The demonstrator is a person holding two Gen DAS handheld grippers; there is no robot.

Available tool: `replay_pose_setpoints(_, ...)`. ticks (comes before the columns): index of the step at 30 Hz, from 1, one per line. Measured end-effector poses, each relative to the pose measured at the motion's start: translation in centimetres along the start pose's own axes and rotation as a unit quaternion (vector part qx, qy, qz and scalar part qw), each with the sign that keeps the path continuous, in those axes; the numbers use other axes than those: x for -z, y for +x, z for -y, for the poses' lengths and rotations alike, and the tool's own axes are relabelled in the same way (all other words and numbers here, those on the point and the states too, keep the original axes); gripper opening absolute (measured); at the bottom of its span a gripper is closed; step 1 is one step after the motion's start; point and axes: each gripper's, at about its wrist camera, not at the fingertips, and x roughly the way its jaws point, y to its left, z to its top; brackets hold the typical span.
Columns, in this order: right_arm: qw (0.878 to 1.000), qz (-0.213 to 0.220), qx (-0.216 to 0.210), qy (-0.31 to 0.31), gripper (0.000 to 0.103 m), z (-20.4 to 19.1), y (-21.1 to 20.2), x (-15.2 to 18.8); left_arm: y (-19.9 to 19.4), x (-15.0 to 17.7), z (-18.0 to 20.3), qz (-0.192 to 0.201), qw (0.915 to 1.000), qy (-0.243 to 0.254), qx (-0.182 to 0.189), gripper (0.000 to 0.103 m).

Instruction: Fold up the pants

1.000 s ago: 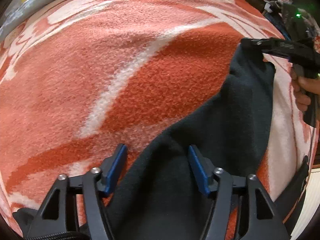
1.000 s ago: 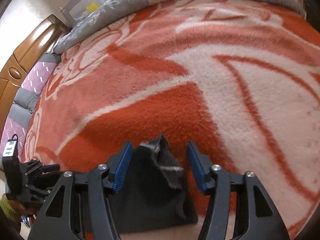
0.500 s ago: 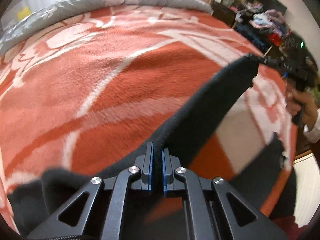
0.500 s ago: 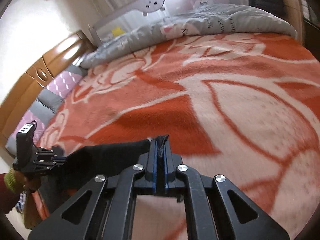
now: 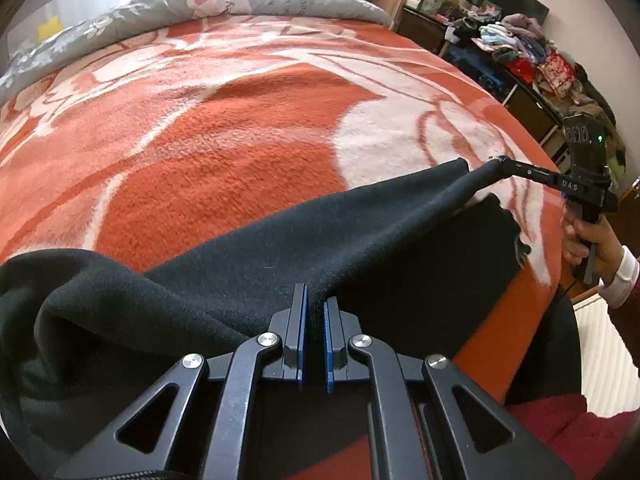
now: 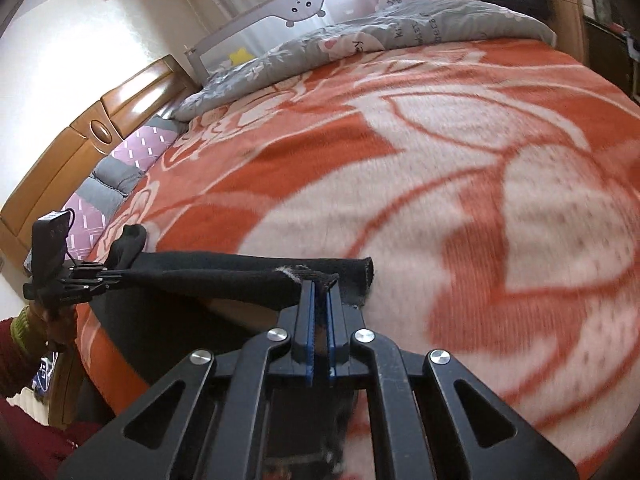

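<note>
both grippers are clamped on the black pants [image 5: 360,216], left gripper [image 5: 314,304] at one end, right gripper [image 6: 319,286] at the other, fabric stretched between them above the orange blanket [image 5: 224,152].

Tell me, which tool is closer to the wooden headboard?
Left. The left tool grips the pants beside the wooden headboard; the right tool holds them farther out over the blanket.
</note>
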Motion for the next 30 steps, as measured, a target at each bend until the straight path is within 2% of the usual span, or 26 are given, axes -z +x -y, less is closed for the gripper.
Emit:
replay_pose_setpoints(5, 1.0, 0.005, 0.009, -0.002, 0.005, -0.8, -2.1, 2.1, -1.3, 1.6, 1.3, 0.011, 0.9999, 0.0, 0.011, 0.005)
replay_pose_setpoints(14, 0.999, -0.017, 0.034, -0.014, 0.003, -1.6, -3.2, 5.7, -1.0, 4.7, 2.7, -0.001, 0.9998, 0.013, 0.015, 0.005)
replay_pose_setpoints(22, 0.997, -0.038, 0.058, -0.039, 0.003, -3.0, -3.2, 7.7, -0.5, 6.4, 2.6, -0.012, 0.9995, 0.015, 0.025, 0.005)
replay_pose_setpoints(30, 0.994, -0.079, 0.078, -0.02, 0.003, -2.4, -1.5, 9.5, 1.3, 7.8, 2.1, -0.034, 0.999, 0.003, 0.03, 0.008)
